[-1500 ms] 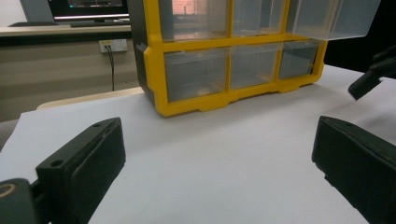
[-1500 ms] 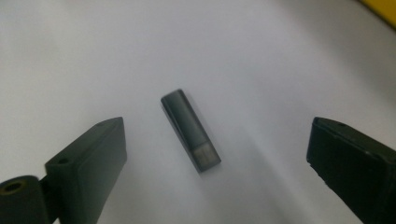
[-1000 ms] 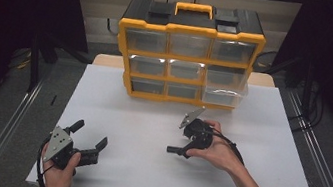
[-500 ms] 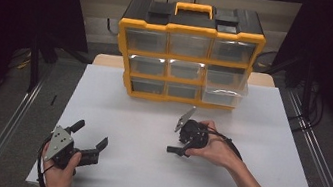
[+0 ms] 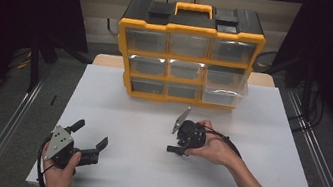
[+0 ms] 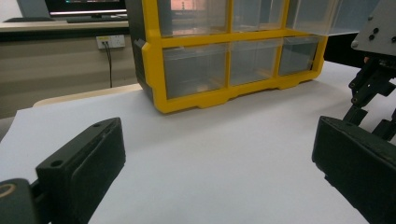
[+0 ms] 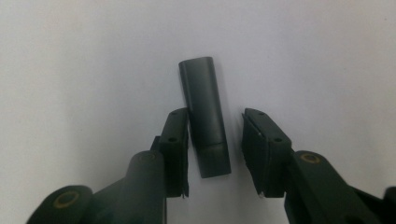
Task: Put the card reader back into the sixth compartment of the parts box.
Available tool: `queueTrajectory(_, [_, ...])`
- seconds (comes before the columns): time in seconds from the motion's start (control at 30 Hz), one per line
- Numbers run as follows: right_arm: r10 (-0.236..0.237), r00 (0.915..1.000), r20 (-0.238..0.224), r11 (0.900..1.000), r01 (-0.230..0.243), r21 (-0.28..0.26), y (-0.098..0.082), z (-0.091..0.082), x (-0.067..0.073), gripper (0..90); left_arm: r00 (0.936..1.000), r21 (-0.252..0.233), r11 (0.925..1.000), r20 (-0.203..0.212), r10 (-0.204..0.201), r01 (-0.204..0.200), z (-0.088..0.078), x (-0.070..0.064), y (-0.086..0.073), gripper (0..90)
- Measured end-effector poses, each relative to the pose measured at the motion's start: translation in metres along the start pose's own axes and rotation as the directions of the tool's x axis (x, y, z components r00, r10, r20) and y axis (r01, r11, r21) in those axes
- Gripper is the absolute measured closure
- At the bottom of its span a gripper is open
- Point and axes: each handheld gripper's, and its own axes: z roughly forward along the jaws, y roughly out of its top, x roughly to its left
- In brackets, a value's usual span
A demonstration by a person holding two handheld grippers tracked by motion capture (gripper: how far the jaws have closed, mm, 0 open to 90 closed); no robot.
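A short dark grey tube [image 7: 204,112] lies flat on the white table top [image 5: 150,116]. My right gripper [image 7: 215,115] points down over it with one jaw on each side. Its jaws have just been closing. The left pad [image 7: 177,140] meets the tube's side, while a gap is left at the right pad [image 7: 257,140], so it is open. From above, the right gripper [image 5: 182,139] sits in a hand at the table's middle. My left gripper [image 5: 93,132] rests low at the front left, open and empty, its jaws wide apart in its own view [image 6: 215,172].
A yellow and black drawer cabinet [image 5: 189,51] stands at the back of the table, also seen close up [image 6: 224,60]. Its bottom right clear drawer [image 5: 222,96] sticks out a little. Metal rails [image 5: 13,120] run along both sides of the table.
The right gripper's jaws have drawn closer together over the table. The right hand has shifted only slightly and the left hand has stayed put.
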Motion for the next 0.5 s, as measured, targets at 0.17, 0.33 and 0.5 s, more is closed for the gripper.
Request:
queueTrajectory(0.17, [0.022, 0.9997, -0.003, 1.000, -0.022, 0.006, 0.0004, -0.0001, 0.0007, 70.1, 1.0000, 0.000, 1.0000, -0.001, 0.003, -0.003, -0.0012, 0.0014, 0.0001, 2.6])
queueTrajectory(0.33, [0.039, 0.9992, -0.009, 0.999, -0.039, 0.017, 0.0017, -0.0002, 0.0001, 73.9, 0.9999, -0.007, 1.0000, 0.011, 0.004, -0.004, -0.0009, 0.0009, 0.0003, 2.6])
queueTrajectory(0.5, [0.051, 0.9987, -0.009, 0.999, -0.051, 0.016, 0.0016, -0.0004, -0.0002, 74.2, 1.0000, 0.000, 1.0000, 0.005, 0.002, -0.002, -0.0003, 0.0009, -0.0002, 2.6])
